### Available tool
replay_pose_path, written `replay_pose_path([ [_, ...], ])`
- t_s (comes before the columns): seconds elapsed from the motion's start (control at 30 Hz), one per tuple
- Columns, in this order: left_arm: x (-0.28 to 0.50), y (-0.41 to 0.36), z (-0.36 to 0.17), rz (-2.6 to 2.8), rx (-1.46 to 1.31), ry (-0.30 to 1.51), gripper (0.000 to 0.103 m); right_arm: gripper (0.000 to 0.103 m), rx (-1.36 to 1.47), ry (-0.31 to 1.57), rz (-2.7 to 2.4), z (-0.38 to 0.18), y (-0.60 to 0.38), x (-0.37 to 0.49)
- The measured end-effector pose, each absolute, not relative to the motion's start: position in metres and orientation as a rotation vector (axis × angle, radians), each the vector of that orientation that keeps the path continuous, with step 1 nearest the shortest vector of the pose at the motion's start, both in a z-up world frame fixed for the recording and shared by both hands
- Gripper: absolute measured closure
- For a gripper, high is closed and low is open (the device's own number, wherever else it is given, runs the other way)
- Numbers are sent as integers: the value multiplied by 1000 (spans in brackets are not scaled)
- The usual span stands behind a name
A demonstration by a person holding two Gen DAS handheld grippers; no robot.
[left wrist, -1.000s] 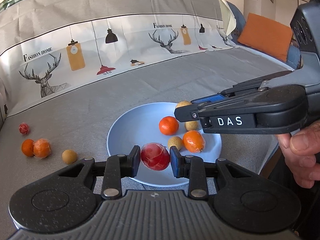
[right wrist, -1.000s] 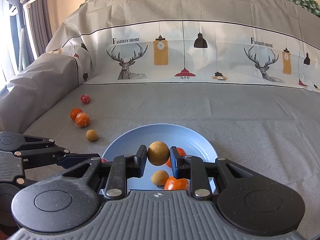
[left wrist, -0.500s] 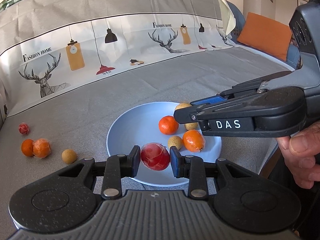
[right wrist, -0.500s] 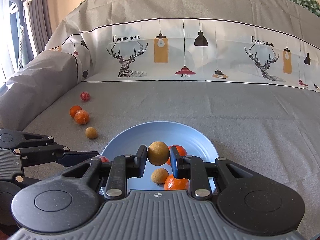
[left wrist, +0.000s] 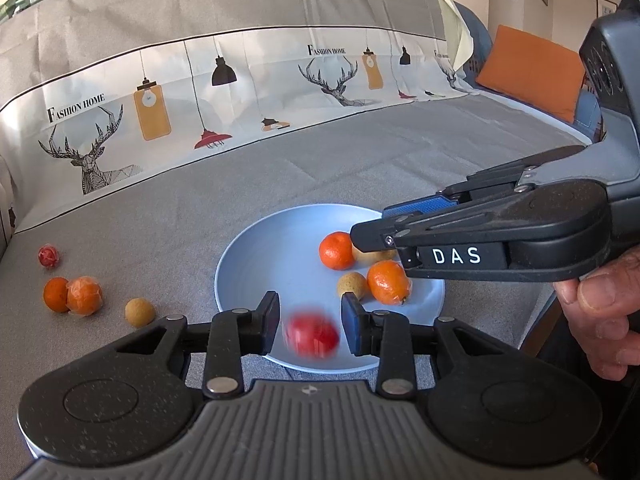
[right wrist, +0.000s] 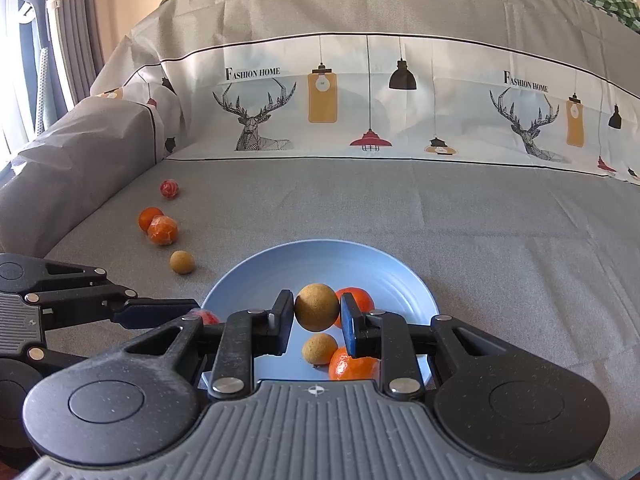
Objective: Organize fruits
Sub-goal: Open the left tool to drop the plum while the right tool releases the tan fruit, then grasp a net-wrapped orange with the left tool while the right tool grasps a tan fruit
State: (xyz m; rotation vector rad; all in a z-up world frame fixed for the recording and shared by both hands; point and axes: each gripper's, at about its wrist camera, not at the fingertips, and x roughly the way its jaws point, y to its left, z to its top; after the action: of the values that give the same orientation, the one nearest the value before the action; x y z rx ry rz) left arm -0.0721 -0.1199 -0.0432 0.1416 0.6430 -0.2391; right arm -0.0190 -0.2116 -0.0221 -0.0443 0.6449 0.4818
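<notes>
Nearest in the left wrist view, the left tool has its jaws opening; a blurred red fruit sits in the gap with space showing on both sides, no pad pressing it, low over the near edge of the blue plate. The blur hides any long axis. In the right wrist view, the right tool pinches a round tan fruit between its 2 pads, held above the plate; the fruit is a ball with no clear long axis.

On the plate beyond lie 2 oranges and 2 small tan fruits. The nearer orange is oval, its long axis slanting from upper left to lower right, with a small stem end at the lower right. A person's hand grips the right tool's handle.

Farther left on the grey sofa cover, well apart from the plate, lie 1 tan fruit, 2 oranges touching each other, and beyond them a small red fruit.
</notes>
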Motion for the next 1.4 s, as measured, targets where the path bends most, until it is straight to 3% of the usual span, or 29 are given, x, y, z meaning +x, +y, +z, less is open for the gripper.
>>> replay_pose_path([
  [0.1, -72, -118, -42, -231, 135, 642, 65, 67, -40, 641, 475, -22, -212, -19],
  [0.73, -75, -97, -30, -135, 65, 603, 65, 64, -48, 636, 454, -21, -211, -21],
  [0.9, -80, -79, -13, -117, -8, 556, 80, 64, -49, 617, 455, -19, -209, -24],
  [0.97, -80, -70, -4, -118, -29, 544, 85, 71, -42, 606, 460, -17, -210, -25],
  [1.07, -76, -55, 12, -103, -25, 520, 85, 81, -31, 587, 476, -13, -207, -26],
  [1.23, -63, -9, 14, 5, -71, 497, 85, 82, -24, 567, 521, -8, -192, -29],
  [1.4, -54, 51, -3, 156, -379, 549, 85, 82, -32, 564, 597, -6, -168, -32],
])
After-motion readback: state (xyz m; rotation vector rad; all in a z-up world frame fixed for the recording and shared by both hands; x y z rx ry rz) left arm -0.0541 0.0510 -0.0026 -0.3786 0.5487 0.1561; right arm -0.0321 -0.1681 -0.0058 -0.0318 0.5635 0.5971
